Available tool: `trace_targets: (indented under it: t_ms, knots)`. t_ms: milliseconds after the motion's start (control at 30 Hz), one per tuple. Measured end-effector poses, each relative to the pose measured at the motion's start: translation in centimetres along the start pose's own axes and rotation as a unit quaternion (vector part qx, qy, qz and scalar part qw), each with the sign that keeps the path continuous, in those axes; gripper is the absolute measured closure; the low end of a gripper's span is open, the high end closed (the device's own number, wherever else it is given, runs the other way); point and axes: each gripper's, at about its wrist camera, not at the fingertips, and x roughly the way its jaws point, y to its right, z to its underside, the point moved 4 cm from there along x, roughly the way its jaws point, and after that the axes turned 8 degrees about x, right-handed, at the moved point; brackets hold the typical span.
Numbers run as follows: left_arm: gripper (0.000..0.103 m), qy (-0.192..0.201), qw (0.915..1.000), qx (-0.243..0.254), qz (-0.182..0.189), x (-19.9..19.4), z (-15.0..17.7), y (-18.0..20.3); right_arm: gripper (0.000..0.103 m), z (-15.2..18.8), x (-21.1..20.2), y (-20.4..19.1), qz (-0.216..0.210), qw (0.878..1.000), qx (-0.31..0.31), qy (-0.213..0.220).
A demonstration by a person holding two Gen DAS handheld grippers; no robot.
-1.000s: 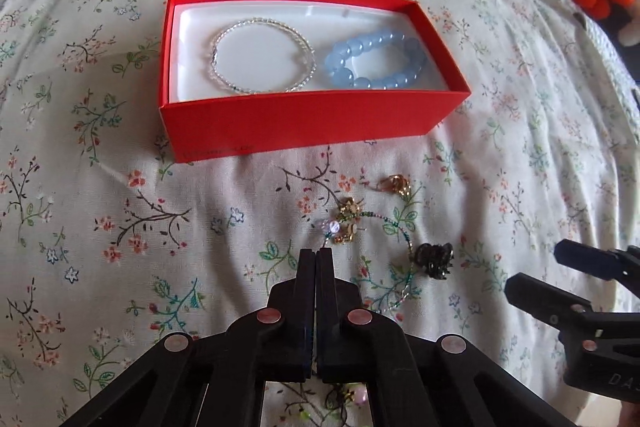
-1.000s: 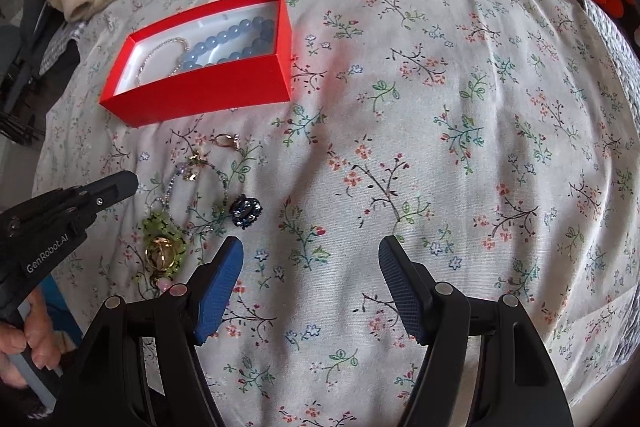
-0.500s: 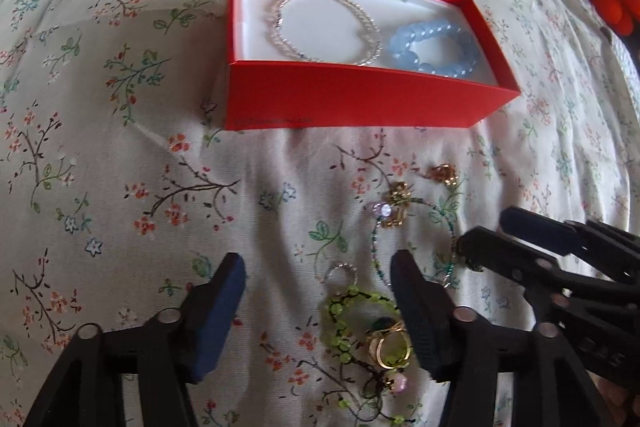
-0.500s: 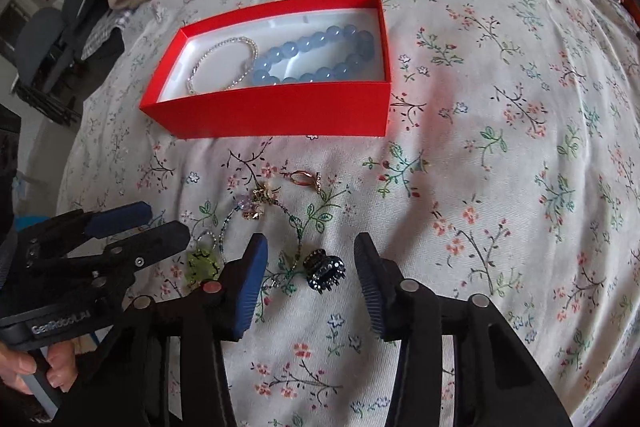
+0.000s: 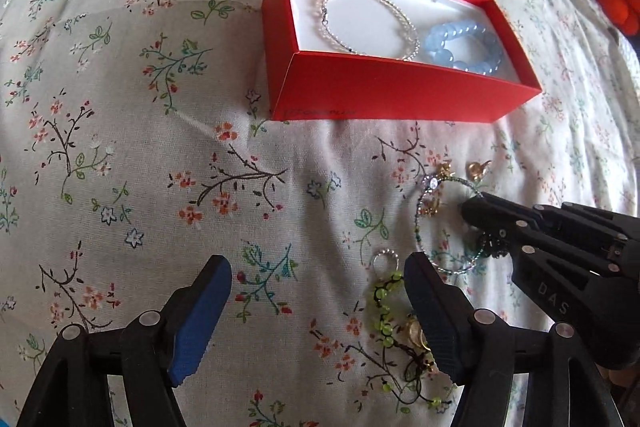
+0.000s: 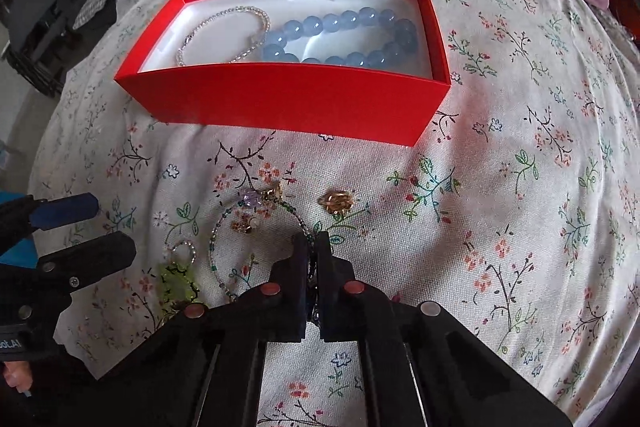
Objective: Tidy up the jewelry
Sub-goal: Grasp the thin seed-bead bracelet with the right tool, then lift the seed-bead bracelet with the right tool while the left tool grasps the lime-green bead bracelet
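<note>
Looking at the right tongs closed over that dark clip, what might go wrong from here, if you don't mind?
1. The right tongs have shut on the dark clip, which lies against the thin beaded strand; lifting may drag the strand along.
2. The open left tongs sit by the green bracelet and could snag it.

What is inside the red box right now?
Inside the red box: a silver beaded bracelet and a blue bead bracelet on white lining. The near wall hides the floor's front edge.

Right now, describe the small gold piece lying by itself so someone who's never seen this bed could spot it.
Find the red box on the flowered bedspread. On the cloth in front of its near wall, right of the tangle of beaded jewelry, lies the gold piece. It alone sits apart, touching nothing, with no beads or string.
</note>
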Motion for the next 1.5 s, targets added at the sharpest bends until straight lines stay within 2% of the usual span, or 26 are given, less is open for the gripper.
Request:
trace_targets:
  t_ms: [200,533,700,833,900,1000,1167,1233,1300,1367,1500]
  knots:
    - [0.029,0.007,0.9993,0.001,0.036,-0.8,0.4,0.0,0.1,0.4,-3.0,0.3,-0.02,1.0,0.007,0.021]
    - [0.031,-0.007,0.9971,0.041,0.064,-0.4,1.1,3.0,0.101,1.5,-8.4,2.7,-0.043,0.997,0.046,0.054]
    - [0.042,-0.019,0.9938,0.067,0.087,-0.1,1.6,4.7,0.101,1.9,-9.9,3.3,-0.046,0.996,0.054,0.063]
    - [0.045,-0.026,0.994,0.071,0.079,0.3,1.7,5.2,0.101,2.2,-10.3,3.4,-0.047,0.995,0.052,0.064]
    - [0.052,-0.031,0.9938,0.065,0.084,0.6,1.7,5.0,0.101,2.4,-10.4,3.5,-0.046,0.996,0.053,0.064]
    - [0.052,-0.032,0.9943,0.061,0.08,0.9,1.5,4.9,0.101,2.4,-10.3,3.7,-0.045,0.996,0.054,0.063]
    - [0.054,-0.019,0.997,0.046,0.059,0.7,0.8,3.7,0.101,2.4,-10.3,3.9,-0.045,0.996,0.057,0.061]
    - [0.059,-0.025,0.9977,0.046,0.043,1.0,0.7,3.2,0.101,2.4,-10.2,3.9,-0.045,0.996,0.057,0.061]
    - [0.071,-0.039,0.9973,0.05,0.037,1.8,0.9,2.8,0.101,2.4,-10.2,3.9,-0.044,0.996,0.057,0.06]
    - [0.076,-0.049,0.9966,0.061,0.024,2.6,1.2,2.7,0.101,2.5,-10.1,3.9,-0.044,0.996,0.058,0.059]
    - [0.078,-0.05,0.9929,0.107,-0.003,3.4,1.6,3.3,0.101,2.5,-10.1,3.9,-0.045,0.996,0.06,0.058]
